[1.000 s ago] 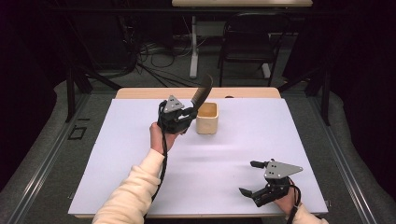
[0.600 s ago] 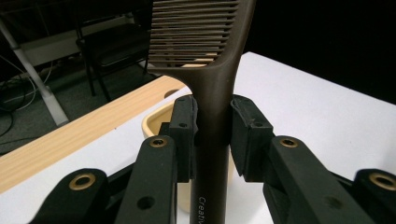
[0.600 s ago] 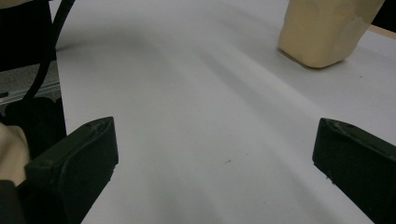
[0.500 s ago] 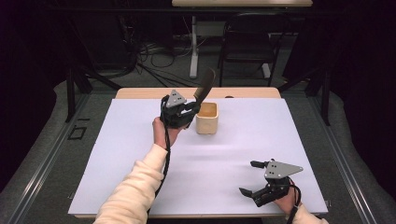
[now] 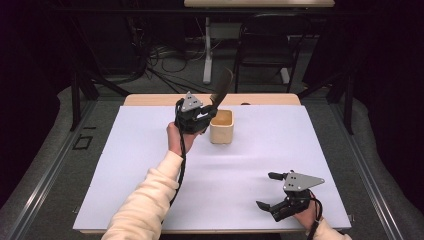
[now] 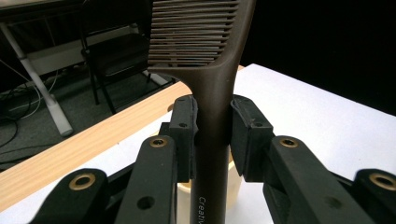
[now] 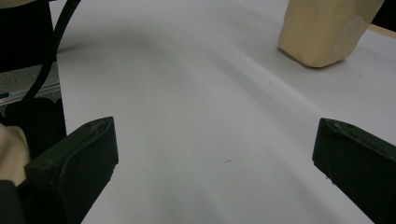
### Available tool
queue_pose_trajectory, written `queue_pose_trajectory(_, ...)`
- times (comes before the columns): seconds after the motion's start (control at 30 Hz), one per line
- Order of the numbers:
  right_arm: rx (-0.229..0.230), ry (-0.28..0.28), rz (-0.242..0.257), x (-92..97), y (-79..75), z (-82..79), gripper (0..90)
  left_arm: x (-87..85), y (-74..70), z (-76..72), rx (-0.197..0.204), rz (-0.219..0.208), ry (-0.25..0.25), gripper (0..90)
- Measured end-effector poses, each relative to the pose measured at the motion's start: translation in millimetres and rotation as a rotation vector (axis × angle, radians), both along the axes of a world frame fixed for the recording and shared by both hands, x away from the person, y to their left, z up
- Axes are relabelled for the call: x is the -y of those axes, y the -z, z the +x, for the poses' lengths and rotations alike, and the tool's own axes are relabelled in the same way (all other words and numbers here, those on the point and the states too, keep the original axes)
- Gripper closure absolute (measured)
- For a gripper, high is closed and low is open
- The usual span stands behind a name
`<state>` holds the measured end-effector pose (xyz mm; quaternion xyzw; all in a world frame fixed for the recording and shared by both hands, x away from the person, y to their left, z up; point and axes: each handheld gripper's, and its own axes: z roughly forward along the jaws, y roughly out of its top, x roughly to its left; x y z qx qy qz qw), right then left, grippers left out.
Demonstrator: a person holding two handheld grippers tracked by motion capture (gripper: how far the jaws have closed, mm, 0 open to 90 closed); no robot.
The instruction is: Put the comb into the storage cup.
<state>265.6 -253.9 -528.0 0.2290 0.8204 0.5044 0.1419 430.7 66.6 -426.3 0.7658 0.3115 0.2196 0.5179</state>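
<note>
Cream sleeve (image 5: 145, 200), black cabled gripper (image 5: 206, 116)

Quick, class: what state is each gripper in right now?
Left gripper: closed on the brown comb by its handle, above the wooden cup.
Right gripper: open, holding nothing.

On the table (image 5: 125, 165), a cup (image 5: 222, 126) stood toward the far edge, near the middle. Just left of it, the left gripper (image 5: 206, 116) was raised above the surface, with a comb (image 5: 221, 88) clamped between its jaws by the handle. The comb rose tilted, its toothed end up and beyond the cup's far rim. The right gripper (image 5: 266, 190) lay near the front right corner, well apart from the cup, jaws spread toward the left.
</note>
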Motion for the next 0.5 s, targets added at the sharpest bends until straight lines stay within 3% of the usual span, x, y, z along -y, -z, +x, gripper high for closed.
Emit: queue_pose_trajectory(0.5, 0.0, -0.001, 0.003, 0.1, 0.5, 0.8, 0.0, 2.9, -3.0, 9.0, 0.022, -0.018, -0.011, 72.0)
